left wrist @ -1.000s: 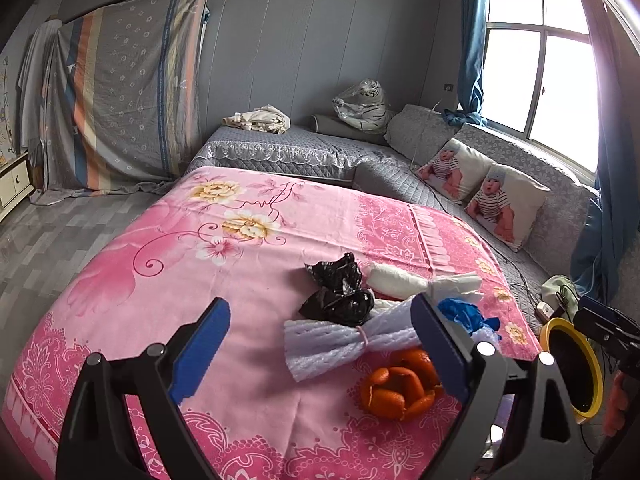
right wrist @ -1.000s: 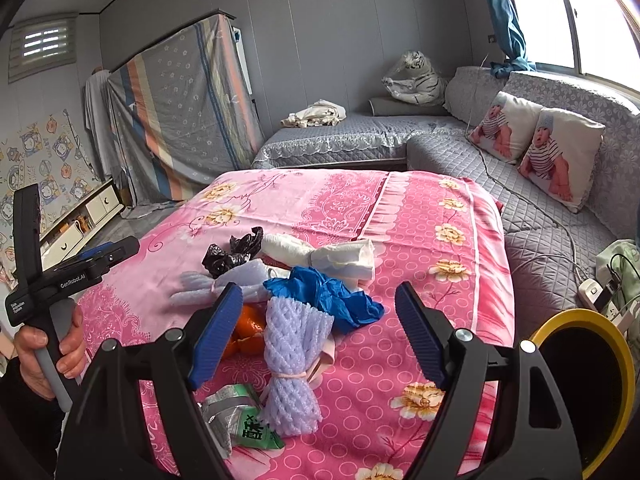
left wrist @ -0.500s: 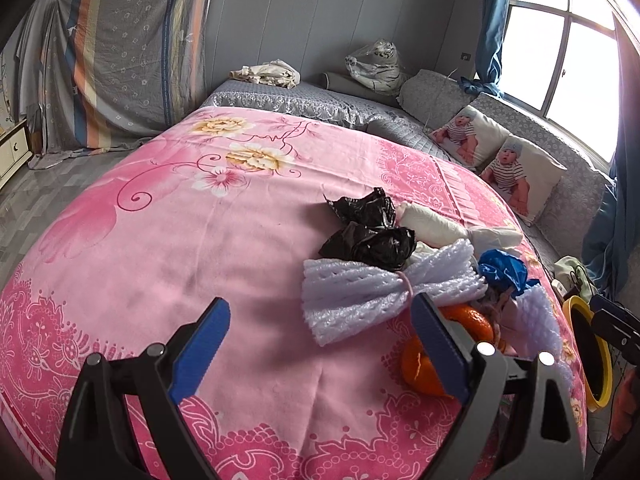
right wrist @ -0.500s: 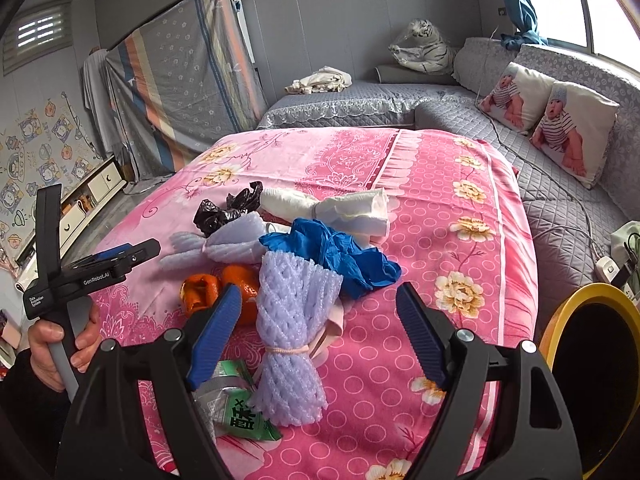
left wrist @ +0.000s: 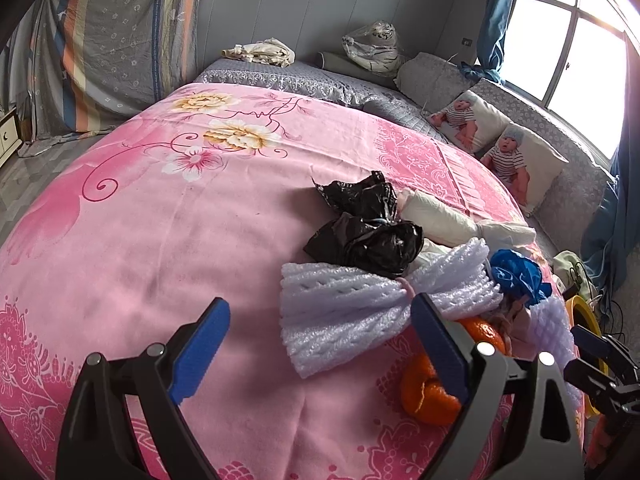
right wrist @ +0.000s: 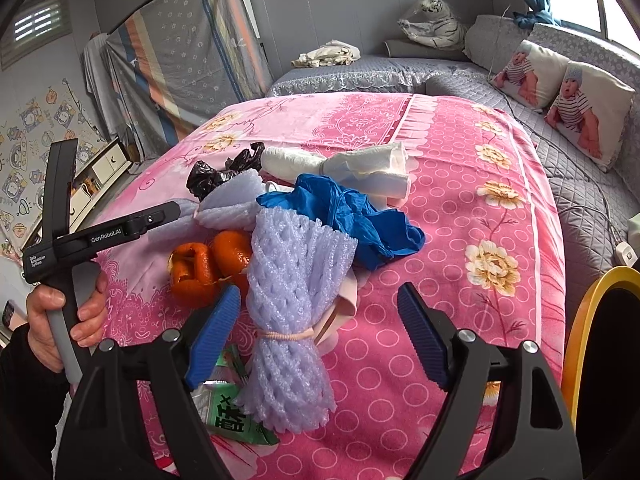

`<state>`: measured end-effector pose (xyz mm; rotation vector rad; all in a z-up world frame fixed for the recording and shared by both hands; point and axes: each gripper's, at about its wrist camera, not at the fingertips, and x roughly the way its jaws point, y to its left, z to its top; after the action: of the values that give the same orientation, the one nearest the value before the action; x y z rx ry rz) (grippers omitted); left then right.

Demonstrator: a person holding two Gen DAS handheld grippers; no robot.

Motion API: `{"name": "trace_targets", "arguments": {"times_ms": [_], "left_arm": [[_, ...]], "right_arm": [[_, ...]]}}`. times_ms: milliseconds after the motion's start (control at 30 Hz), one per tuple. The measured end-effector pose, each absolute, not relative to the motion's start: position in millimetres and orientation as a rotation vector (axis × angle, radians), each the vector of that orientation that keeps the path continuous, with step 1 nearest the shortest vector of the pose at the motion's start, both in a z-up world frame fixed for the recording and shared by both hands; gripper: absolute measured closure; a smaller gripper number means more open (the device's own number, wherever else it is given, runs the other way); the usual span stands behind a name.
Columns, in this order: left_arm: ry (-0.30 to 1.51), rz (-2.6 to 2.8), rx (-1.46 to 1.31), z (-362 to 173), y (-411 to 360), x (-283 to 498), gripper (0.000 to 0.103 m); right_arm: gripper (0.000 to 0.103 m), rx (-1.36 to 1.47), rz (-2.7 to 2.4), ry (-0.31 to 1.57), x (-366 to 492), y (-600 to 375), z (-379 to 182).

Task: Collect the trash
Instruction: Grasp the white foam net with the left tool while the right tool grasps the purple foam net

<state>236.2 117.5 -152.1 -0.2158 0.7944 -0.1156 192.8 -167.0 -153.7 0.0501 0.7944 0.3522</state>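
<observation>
A: Where's the trash?

B: Heaped on the pink bedspread (right wrist: 460, 184). Take the orange peel (right wrist: 204, 268) as the marker: a lavender foam net (right wrist: 288, 312) lies just beside it, a blue glove (right wrist: 352, 216) behind that, a black bag (left wrist: 360, 228) and a white paper bundle (right wrist: 340, 168) farther back.

A: And the 2 grippers?

B: The right gripper (right wrist: 320, 332) hangs over the foam net, jaws spread wide, gripping nothing. The left gripper (left wrist: 320, 344) sits near the peel, jaws apart too, empty.

A: The bin?

B: A yellow-rimmed bin (right wrist: 580, 332) stands off the bed's edge, well apart from the peel.
</observation>
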Motion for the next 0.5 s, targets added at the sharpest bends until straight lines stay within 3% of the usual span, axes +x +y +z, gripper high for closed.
{"name": "trace_targets", "arguments": {"times_ms": [267, 500], "left_arm": [[0.819, -0.147, -0.222, -165, 110, 248, 0.016], [0.841, -0.187, -0.23, -172, 106, 257, 0.039]], "right_arm": [[0.027, 0.054, 0.357, 0.834, 204, -165, -171], [0.032, 0.064, 0.374, 0.866, 211, -161, -181]]}}
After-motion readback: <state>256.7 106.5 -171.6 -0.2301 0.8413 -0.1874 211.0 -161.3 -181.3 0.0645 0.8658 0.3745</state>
